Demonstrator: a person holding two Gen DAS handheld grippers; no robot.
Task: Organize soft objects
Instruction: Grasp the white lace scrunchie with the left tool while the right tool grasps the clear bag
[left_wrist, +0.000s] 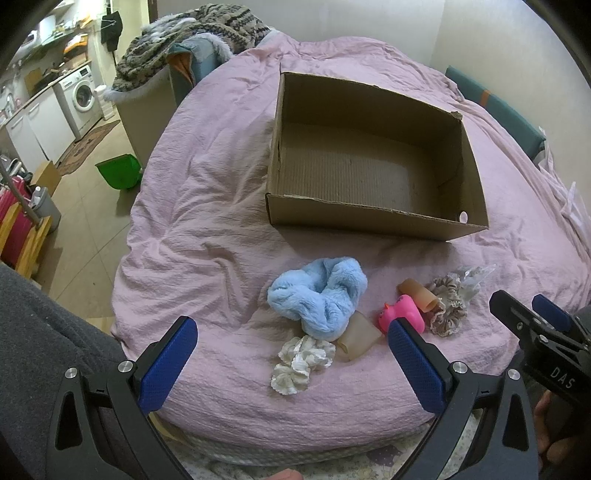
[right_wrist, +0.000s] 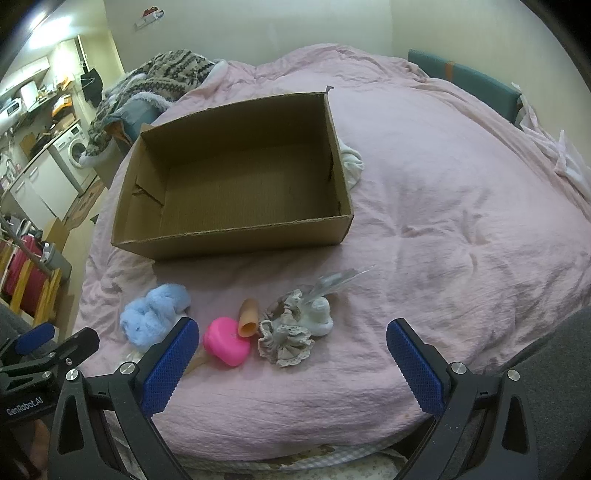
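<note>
A: Where do the soft things lie?

B: In a loose cluster on the near part of the pink bedspread. The fluffy blue scrunchie lies farthest left, with a white ruffled scrunchie just near of it and a translucent tan cup touching its near right edge.

A: And to the right?

B: A pink rubber duck, then a second tan cup lying on its side, then a beige lace-edged scrunchie. From the right wrist view a small white soft piece and a bit of clear plastic wrap sit just beyond that scrunchie.

A: The box?

B: The cardboard box stands farther off on the bedspread, open on top, nothing visible inside.

A: The grippers?

B: The left gripper hangs over the near edge of the bed, jaws spread wide, holding nothing. The right gripper is the same: jaws wide apart and empty, over the pink duck and the beige scrunchie.
</note>
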